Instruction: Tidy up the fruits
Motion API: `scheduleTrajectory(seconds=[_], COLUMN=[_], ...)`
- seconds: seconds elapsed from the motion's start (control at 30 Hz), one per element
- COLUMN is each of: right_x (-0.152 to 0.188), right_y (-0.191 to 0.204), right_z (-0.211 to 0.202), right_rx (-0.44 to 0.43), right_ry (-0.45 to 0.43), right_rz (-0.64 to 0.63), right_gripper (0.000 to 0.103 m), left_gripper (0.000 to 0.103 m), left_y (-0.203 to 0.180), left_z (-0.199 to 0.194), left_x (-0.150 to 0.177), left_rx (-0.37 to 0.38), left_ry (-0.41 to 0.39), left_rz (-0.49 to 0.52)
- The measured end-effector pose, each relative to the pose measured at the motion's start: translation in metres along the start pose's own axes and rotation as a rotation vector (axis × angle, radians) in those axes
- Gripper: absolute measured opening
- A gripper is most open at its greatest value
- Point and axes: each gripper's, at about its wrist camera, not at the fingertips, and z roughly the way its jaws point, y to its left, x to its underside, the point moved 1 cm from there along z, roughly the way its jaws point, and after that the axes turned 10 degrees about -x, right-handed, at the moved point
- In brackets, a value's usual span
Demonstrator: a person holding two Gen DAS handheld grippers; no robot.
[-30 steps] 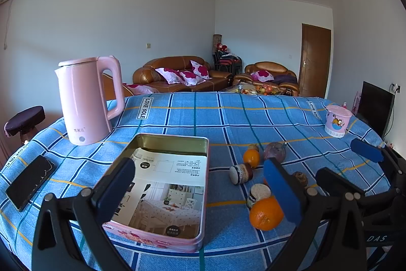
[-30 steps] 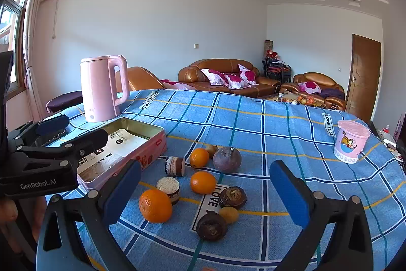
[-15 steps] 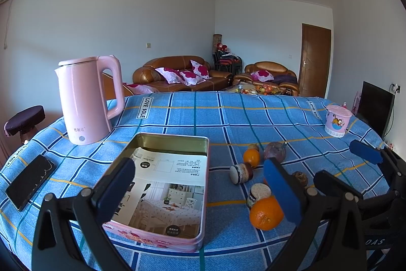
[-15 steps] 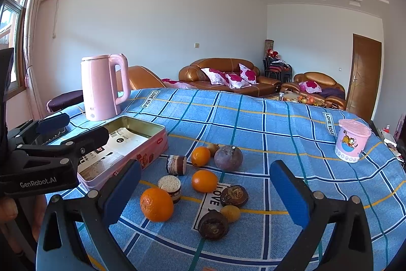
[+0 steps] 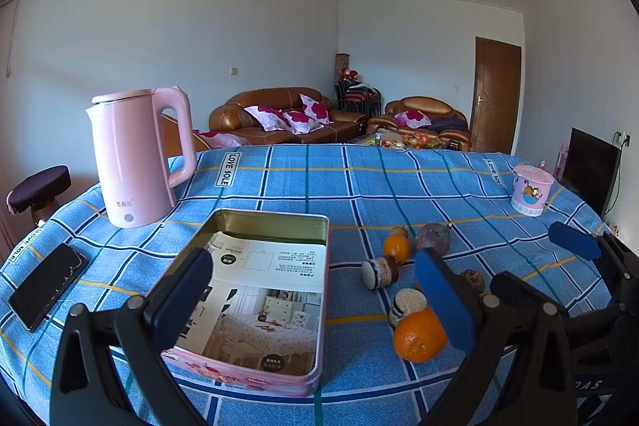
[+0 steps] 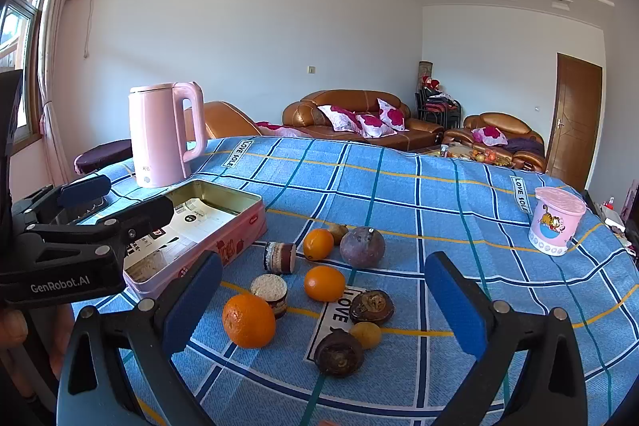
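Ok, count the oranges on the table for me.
3. The biggest orange lies nearest, by the tin. A smaller orange sits mid-cluster, and another lies farther back beside the purple fruit. None seems hidden.

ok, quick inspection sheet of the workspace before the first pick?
Surface: table under a blue plaid cloth, flat.
Job's things: open pink tin holding only a printed sheet; three oranges, largest nearest; round purple fruit; several small dark and yellow fruits, all loose on the cloth beside the tin.
Clutter: pink kettle, phone, pink cup, two small jars.
Grippers: left gripper open, empty, over the tin; right gripper open, empty, over the fruit.
Cables: nothing seen on the table.
Surroundings: brown sofas, door, dark screen.
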Motion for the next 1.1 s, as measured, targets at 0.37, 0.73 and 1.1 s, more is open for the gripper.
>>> scheduleTrajectory(seconds=[0.37,0.73,1.1], right_x=[0.0,0.003,0.011], right_y=[0.002,-0.002,-0.012], right_z=[0.002,0.003,0.002], right_rx=[-0.005,0.0,0.02], right_ry=[0.006,0.015,0.027], right_rz=[-0.004,0.003,0.012], right_gripper=[0.102,0.102,0.102], left_gripper=[0.103,0.103,0.103], left_y=[0.0,0.0,-0.011], left_z=[0.0,0.003,0.007], left_x=[0.0,0.005,0.011], left_rx=[0.0,0.001,0.013], left_ry=[0.0,0.01,0.036], left_rz=[0.001,0.003,0.017])
